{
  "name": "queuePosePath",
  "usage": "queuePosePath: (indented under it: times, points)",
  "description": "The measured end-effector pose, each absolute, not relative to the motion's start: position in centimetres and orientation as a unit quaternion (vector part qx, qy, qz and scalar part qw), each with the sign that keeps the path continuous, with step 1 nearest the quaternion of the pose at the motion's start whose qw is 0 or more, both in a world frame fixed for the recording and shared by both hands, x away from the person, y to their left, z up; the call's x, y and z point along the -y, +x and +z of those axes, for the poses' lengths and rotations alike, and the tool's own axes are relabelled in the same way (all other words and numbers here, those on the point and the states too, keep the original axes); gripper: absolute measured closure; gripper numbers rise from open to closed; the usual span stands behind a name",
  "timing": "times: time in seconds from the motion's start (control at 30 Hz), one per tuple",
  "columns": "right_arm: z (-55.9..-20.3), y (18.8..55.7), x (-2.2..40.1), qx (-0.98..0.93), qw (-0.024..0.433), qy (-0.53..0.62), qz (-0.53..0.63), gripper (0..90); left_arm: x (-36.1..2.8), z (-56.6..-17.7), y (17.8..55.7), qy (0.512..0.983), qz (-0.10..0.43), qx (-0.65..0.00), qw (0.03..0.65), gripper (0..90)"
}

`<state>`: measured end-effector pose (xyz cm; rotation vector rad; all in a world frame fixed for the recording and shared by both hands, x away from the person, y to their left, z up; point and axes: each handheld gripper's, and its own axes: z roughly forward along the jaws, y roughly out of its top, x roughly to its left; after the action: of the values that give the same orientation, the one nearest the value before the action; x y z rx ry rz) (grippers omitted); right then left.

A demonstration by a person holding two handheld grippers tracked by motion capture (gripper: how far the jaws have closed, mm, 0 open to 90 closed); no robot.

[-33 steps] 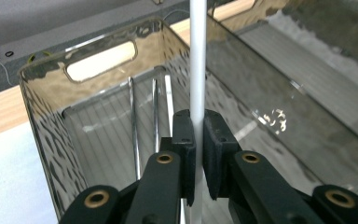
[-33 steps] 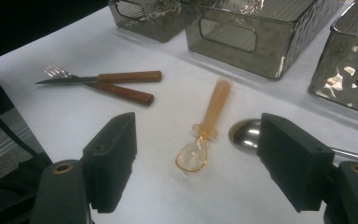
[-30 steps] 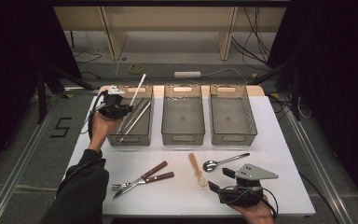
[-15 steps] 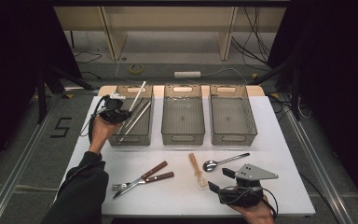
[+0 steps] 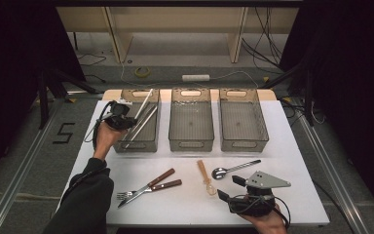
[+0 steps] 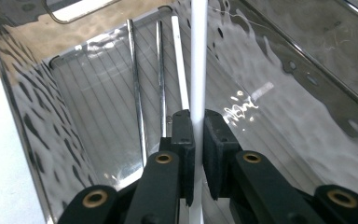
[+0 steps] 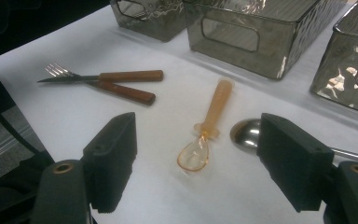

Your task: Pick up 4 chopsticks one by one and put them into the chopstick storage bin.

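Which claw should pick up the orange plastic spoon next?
Right. The right claw is open, with the orange plastic spoon lying on the table between its jaws. The left claw is shut on a white chopstick over the left bin.

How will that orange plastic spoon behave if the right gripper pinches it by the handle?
The orange plastic spoon is thin and translucent, so probably very light and a bit flexible. It lies flat on the smooth white table, so it may skid when nudged. The right gripper stands open, wide of its narrow handle.
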<state>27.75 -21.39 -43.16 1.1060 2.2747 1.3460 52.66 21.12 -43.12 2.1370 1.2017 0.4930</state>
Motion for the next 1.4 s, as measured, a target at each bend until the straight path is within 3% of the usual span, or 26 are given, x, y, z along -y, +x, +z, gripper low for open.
queuePosePath:
  times: [0.6, 0.77, 1.13, 1.4]
  points:
    - [-43.2, 27.8, 21.3, -0.788, 0.138, 0.382, 0.463, 29.9, -20.9, -43.0, 52.5, 0.815, 0.194, -0.454, 0.303, 79.2]
    - [-43.2, 27.8, 21.3, -0.788, 0.138, 0.383, 0.463, 29.9, -21.0, -41.6, 51.0, 0.810, 0.188, -0.448, 0.329, 68.6]
    - [-43.3, 27.9, 21.3, -0.791, 0.141, 0.382, 0.458, 29.9, -20.5, -39.3, 47.5, 0.782, 0.136, -0.428, 0.432, 34.2]
    - [-43.4, 28.0, 21.2, -0.792, 0.141, 0.384, 0.453, 29.9, -19.3, -38.9, 45.0, 0.784, 0.110, -0.402, 0.460, 23.3]
